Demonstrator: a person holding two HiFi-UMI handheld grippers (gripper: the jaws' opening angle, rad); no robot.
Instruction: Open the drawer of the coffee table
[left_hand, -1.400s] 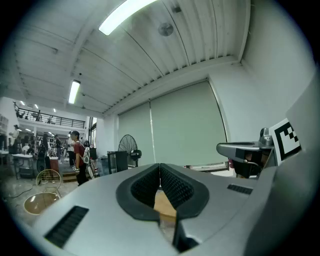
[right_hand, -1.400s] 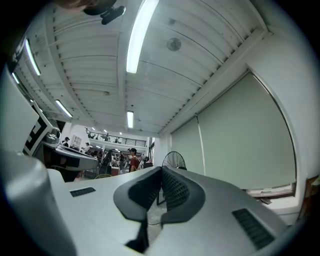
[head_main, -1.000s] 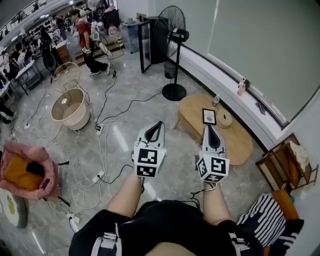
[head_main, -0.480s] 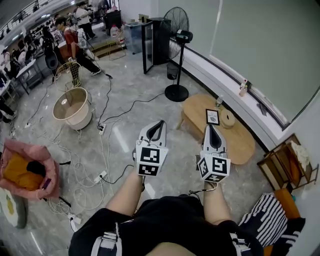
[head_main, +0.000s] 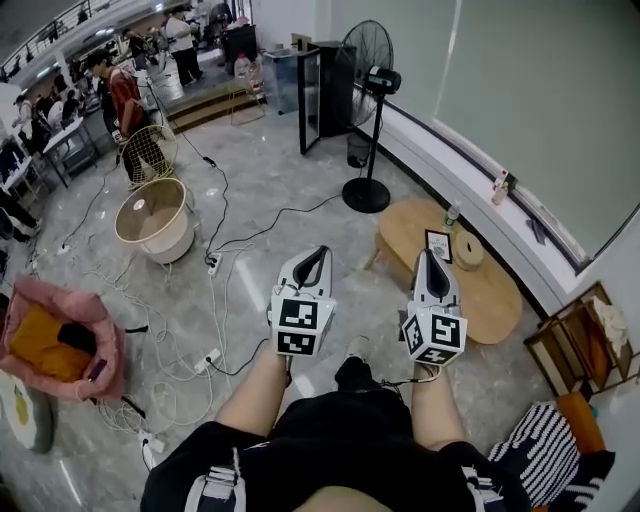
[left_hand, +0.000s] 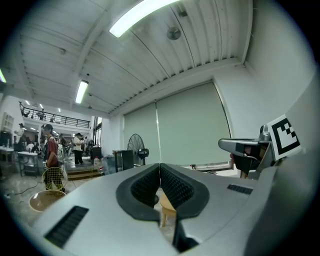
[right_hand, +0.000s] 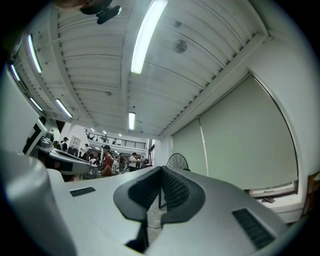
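The coffee table (head_main: 482, 290) is a low oval wooden one near the window wall, right of centre in the head view; no drawer shows from here. A small picture frame (head_main: 438, 245), a round wooden piece (head_main: 468, 251) and a bottle (head_main: 452, 215) stand on it. My left gripper (head_main: 318, 252) is held out over the floor, left of the table, shut and empty. My right gripper (head_main: 430, 256) is shut and empty too, its tip over the table's near edge in the picture. In the left gripper view a table leg (left_hand: 165, 210) shows below the shut jaws (left_hand: 160, 168).
A standing fan (head_main: 372, 120) is beyond the table. Cables (head_main: 215, 250) and power strips run across the floor by a round basket (head_main: 155, 222). A pink bag (head_main: 55, 345) lies at left, a wooden rack (head_main: 580, 340) and striped cloth (head_main: 530, 450) at right. People stand far back.
The person has stepped forward, and a shoe now shows below the grippers. Floor, fan and table have slid right and down in the head view. Both grippers stay shut and side by side.
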